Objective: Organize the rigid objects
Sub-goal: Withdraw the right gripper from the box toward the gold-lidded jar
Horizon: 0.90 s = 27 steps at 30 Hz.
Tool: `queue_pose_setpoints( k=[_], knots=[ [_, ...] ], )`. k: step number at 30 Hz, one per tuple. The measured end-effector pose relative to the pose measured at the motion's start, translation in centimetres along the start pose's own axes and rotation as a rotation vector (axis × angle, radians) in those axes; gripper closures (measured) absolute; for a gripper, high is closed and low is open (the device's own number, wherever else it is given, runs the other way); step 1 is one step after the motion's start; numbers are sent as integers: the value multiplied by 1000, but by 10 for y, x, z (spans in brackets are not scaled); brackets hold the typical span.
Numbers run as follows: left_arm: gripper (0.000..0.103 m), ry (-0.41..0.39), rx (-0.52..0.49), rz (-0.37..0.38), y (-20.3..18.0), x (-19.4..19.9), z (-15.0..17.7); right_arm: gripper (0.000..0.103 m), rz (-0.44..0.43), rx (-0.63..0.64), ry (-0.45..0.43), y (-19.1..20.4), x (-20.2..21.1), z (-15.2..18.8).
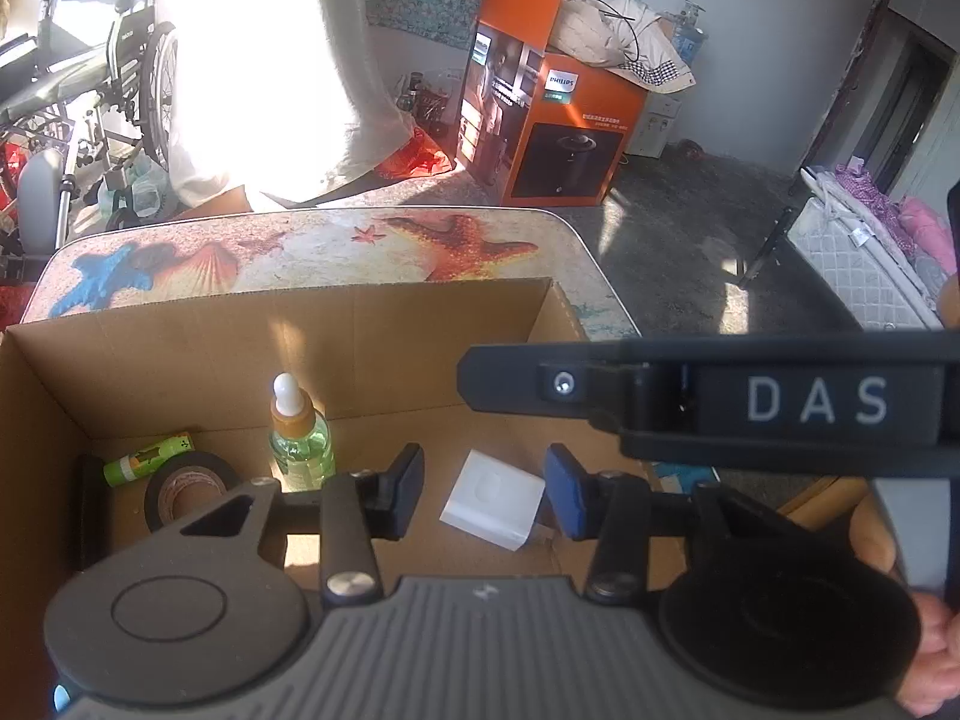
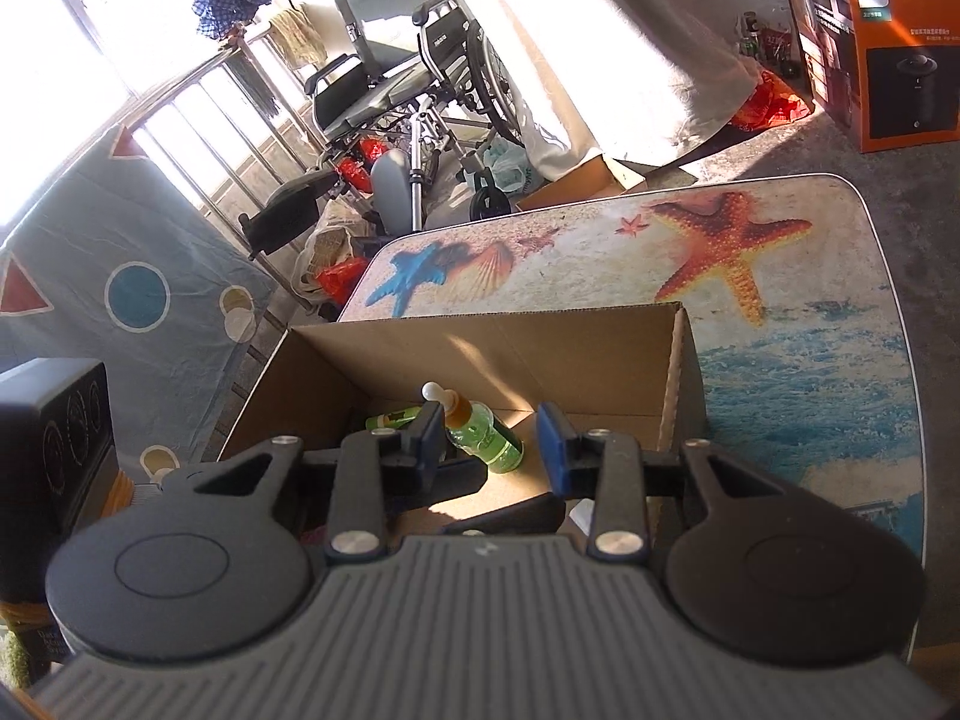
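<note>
Inside cardboard box (image 1: pixel 180 348), white block (image 1: pixel 492 498) lying free beneath released left gripper (image 1: pixel 486 492), right gripper (image 2: pixel 489 441) empty, parted.

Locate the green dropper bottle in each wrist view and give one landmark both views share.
Left wrist: the green dropper bottle stands upright in the cardboard box, left of centre, just beyond the left gripper.
Right wrist: the bottle sits low centre in the box, beyond the right gripper.
Shared landmark: the orange starfish printed on the table.

You had harsh sunlight blowing out the window (image 1: pixel 240 60) ahead; edges bowed, a sunlit patch crossed the box wall (image 1: pixel 288 336).
</note>
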<state>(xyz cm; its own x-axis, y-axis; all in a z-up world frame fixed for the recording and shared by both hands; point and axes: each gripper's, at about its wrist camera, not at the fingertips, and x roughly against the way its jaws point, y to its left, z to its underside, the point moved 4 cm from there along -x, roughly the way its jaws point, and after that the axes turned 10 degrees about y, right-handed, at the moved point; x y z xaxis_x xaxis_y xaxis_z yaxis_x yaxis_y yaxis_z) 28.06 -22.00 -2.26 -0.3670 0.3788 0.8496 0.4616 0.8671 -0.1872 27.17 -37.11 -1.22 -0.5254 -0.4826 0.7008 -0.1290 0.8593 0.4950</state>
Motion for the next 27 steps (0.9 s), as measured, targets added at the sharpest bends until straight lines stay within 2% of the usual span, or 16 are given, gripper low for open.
queue_pose_setpoints(
  k=[3, 8, 15, 20, 27],
  knots=[
    [50, -32, -13, 5, -2, 29, 14, 69, -42, -17, -48, 10, 26, 14],
    [38, -79, -52, 20, -3, 74, 49, 69, -118, -38, -127, 34, 68, 55],
    [28, -70, -88, -15, 6, 115, 112, 62, -174, -54, -164, 64, 86, 127],
    [16, -59, -121, -38, 11, 128, 158, 56, -180, -76, -136, 77, 75, 170],
    [16, -33, -94, -78, 30, 123, 212, 55, -200, -98, -24, 89, 38, 206]
  ],
)
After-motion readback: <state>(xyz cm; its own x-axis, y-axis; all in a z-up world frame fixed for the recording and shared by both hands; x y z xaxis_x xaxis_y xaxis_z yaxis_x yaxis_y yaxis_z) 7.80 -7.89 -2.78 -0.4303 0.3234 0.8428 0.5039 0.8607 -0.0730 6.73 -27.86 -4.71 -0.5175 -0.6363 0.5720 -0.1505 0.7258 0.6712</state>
